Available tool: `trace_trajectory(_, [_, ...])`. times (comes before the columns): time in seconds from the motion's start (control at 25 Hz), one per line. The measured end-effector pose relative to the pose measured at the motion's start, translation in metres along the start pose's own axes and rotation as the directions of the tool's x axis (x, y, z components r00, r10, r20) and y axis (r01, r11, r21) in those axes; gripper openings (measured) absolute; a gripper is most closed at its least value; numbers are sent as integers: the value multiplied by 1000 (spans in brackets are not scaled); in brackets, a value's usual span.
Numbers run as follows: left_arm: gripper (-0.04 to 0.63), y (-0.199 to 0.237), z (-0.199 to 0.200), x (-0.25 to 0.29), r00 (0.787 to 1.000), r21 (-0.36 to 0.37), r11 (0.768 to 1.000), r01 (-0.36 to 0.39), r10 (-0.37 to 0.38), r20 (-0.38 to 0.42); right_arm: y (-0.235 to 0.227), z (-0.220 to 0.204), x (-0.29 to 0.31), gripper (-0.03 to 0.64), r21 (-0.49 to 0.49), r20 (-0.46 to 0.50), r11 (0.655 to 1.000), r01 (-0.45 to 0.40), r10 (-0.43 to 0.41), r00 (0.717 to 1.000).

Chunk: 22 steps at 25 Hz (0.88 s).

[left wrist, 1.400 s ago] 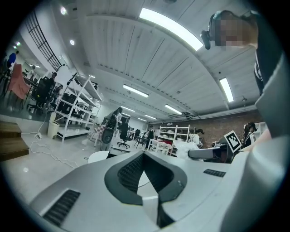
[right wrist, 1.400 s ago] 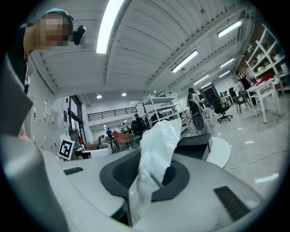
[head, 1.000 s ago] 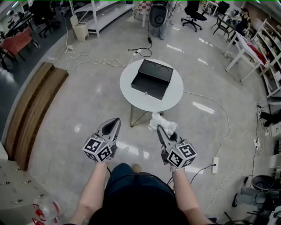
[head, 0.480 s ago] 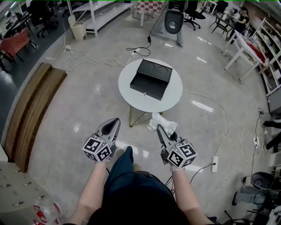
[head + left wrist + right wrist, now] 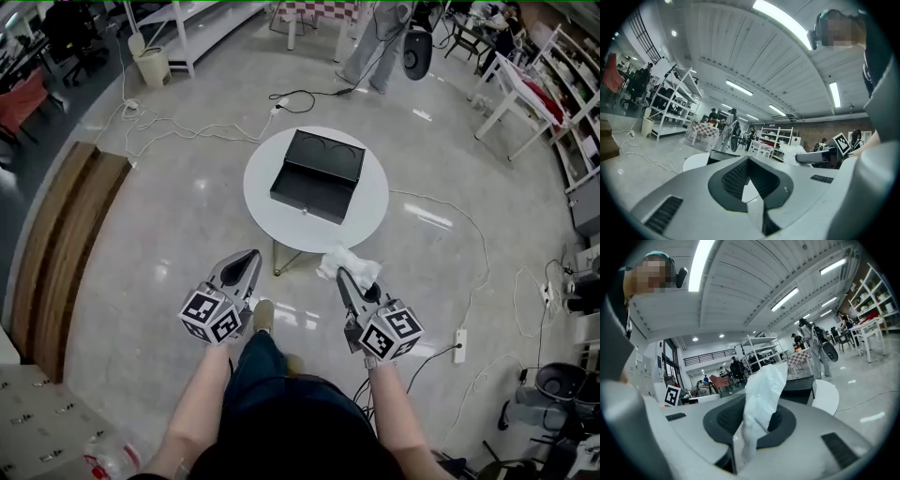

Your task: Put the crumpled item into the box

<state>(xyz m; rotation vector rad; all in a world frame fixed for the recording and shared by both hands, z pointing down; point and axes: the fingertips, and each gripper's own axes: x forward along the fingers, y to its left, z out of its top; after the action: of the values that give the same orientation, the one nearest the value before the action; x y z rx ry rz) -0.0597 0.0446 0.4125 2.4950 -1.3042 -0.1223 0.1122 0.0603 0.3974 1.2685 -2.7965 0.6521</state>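
Observation:
A white crumpled item [image 5: 348,262] sticks up out of my right gripper [image 5: 341,275], which is shut on it; in the right gripper view the crumpled item [image 5: 761,392] rises between the dark pads of that gripper [image 5: 751,409]. My left gripper [image 5: 249,258] is held level beside it, shut and with nothing in it, as the left gripper view [image 5: 748,162] also shows. Ahead of both stands a round white table [image 5: 367,202] carrying an open black box [image 5: 317,174]. The box [image 5: 800,387] lies beyond the held item, a short way off.
Cables [image 5: 155,127] snake over the glossy floor, and a power strip [image 5: 459,344] lies to the right. A wooden bench [image 5: 61,239] runs along the left. A person [image 5: 373,42] stands behind the table. White shelving [image 5: 553,84] lines the right side.
The table and box have shifted slightly left and nearer in the head view. The person behind has moved right. Both grippers keep their pose, with the crumpled item still held.

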Motion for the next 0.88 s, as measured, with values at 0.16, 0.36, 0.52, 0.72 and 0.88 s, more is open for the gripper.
trace_trajectory(0.16, [0,15,3,29,1000,2,1000,17,-17,-13,-19,5,21,55,18,0,1000,12,-12,1000])
trace_trajectory(0.36, [0,35,10,63,999,5,999,38,-38,-28,-44,12,49,55,38,-7,999,31,-31,999])
trace_trajectory(0.52, [0,53,13,89,998,7,999,52,-52,-46,-63,18,71,57,51,-9,998,46,-46,999])
trace_trajectory(0.72, [0,76,20,117,995,2,997,72,-72,-70,-79,25,100,55,68,-14,995,69,-68,998])
trace_trajectory(0.88, [0,92,18,136,991,-4,995,96,-96,-94,-89,27,120,55,80,-16,993,90,-89,996])
